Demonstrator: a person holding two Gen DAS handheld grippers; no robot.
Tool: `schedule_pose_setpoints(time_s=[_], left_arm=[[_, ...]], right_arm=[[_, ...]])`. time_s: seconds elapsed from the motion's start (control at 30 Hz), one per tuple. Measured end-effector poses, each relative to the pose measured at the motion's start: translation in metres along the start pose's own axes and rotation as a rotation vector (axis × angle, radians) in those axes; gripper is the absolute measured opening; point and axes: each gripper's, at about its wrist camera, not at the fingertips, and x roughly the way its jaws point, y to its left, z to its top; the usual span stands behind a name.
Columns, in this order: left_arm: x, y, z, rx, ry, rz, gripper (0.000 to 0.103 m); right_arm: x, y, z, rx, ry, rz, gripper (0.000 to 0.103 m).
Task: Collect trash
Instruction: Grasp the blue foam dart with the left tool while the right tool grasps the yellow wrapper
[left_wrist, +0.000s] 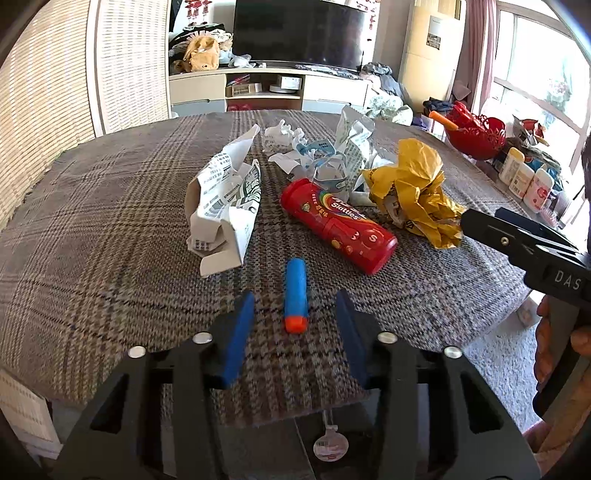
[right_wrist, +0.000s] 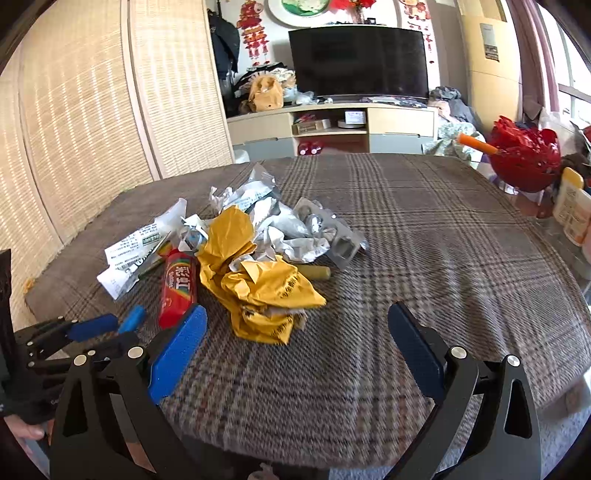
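Starting at the left of the plaid tablecloth, you have the crumpled white printed paper, light and springy, best pinched on a thick fold rather than a loose flap. Just near of it, the blue foam dart with its orange tip lies lengthwise between the pads of your left gripper, which stands partly open; the pads are clear of the dart on both sides, so it holds nothing. The dart is soft and round, so I'd judge it needs a squeeze across its middle, or it may roll on the woven cloth. Right of it, the red Skittles tube lies on its side, stiff, smooth and likely slippery; take it across the barrel, not at the rounded ends. Behind it sits a tangle of white paper strips and wrappers, flimsy and apt to snag on each other. Further right, the crumpled yellow plastic bag is thin and crinkly and will collapse under the pads, so grab a bunched ridge. Your right gripper hangs wide open and empty, near of that bag. Beyond the bag, a grey blister pack looks stiff but brittle. Far right, a red basket stands off the cloth.
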Motion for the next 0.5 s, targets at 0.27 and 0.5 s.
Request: schedule_pose_setpoints(time_s=[0.27,0.5], left_arm=[[0.013,-0.002,0.007,0.028,-0.013,0.019,0.029],[0.013,-0.004,0.005,0.048,-0.027,0.043,0.019]], right_arm=[[0.028,0.004,0.005,-0.016,0.027,0.01,0.094],[0.027,0.014,0.001,-0.043,0.036,0.051,0.054]])
